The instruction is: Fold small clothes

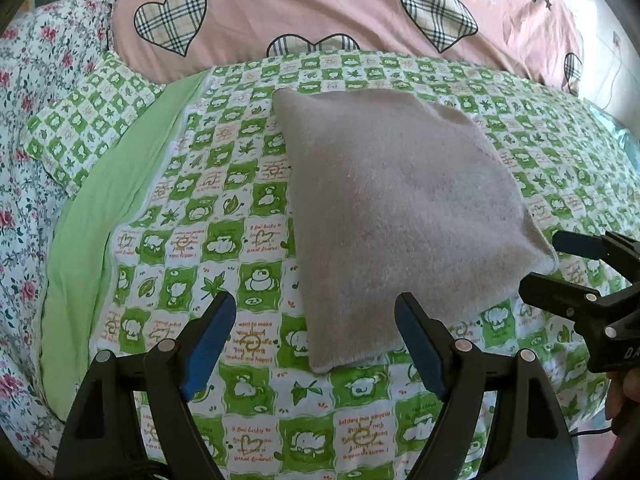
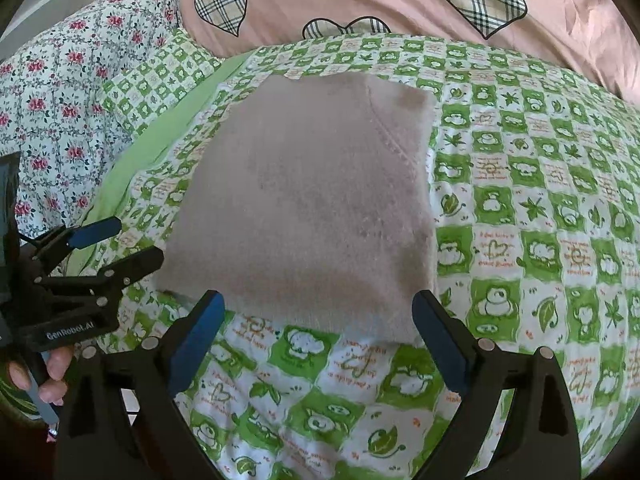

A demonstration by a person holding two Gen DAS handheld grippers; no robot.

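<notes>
A: A bed under a green checked cartoon sheet (image 1: 224, 240), pink heart quilt (image 1: 320, 4) at the far side. Where's the garment?

B: The folded grey garment (image 1: 400, 208) lies mid-sheet. The left gripper (image 1: 316, 320) and the right gripper (image 2: 320, 320) hover at its near edge, jaws spread, pinching nothing.

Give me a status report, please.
Left tongs and right tongs open, empty. Grey garment folded flat on green checked sheet. Nothing in the way.

Bright, soft daylight throughout; faint shadows only; strong fisheye bending and dark vignette at corners; slight softness, washed-out glare upper right
</notes>
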